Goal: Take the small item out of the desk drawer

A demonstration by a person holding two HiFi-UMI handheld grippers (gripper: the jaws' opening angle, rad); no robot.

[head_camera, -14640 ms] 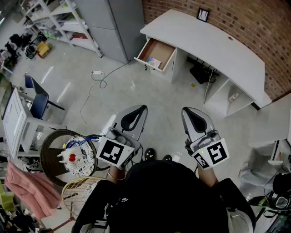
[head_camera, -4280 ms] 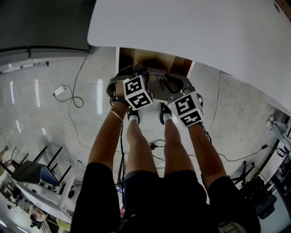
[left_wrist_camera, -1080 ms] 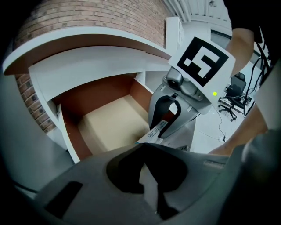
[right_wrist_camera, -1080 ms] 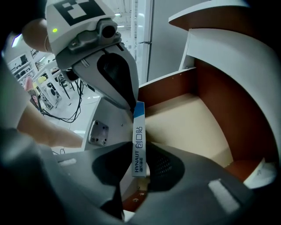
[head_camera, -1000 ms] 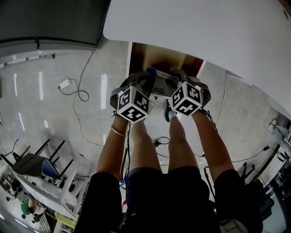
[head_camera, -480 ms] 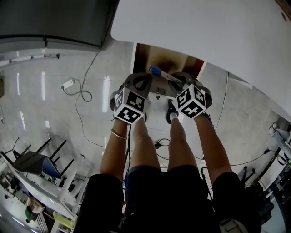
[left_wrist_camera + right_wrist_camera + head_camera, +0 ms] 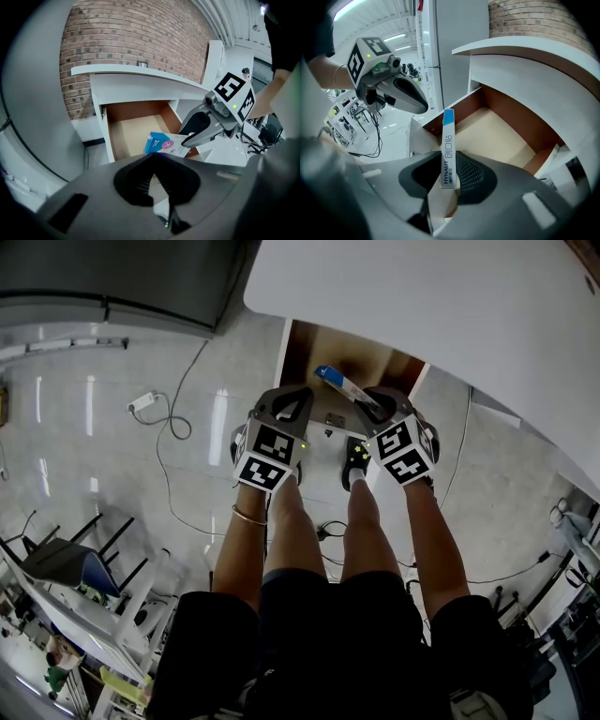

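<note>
The small item is a flat white box with a blue end (image 7: 338,385). It stands up between the jaws of my right gripper (image 7: 371,401), which is shut on it above the front of the open desk drawer (image 7: 319,351). The right gripper view shows the box (image 7: 448,149) edge-on in the right gripper (image 7: 449,163), over the bare wooden drawer floor (image 7: 501,133). My left gripper (image 7: 289,397) is shut and holds nothing, just left of the box. In the left gripper view, beyond the left gripper (image 7: 156,156), the box (image 7: 164,143) hangs in the right gripper (image 7: 202,129).
The white desk top (image 7: 441,306) overhangs the back of the drawer. A grey cabinet (image 7: 112,277) stands to the left. A power strip with cable (image 7: 142,403) lies on the floor, and a chair (image 7: 56,563) stands at lower left. The person's legs and feet (image 7: 356,456) are below the grippers.
Both grippers have risen and rolled. The box in the right gripper has come up out of the drawer and now sticks out toward the upper left.
</note>
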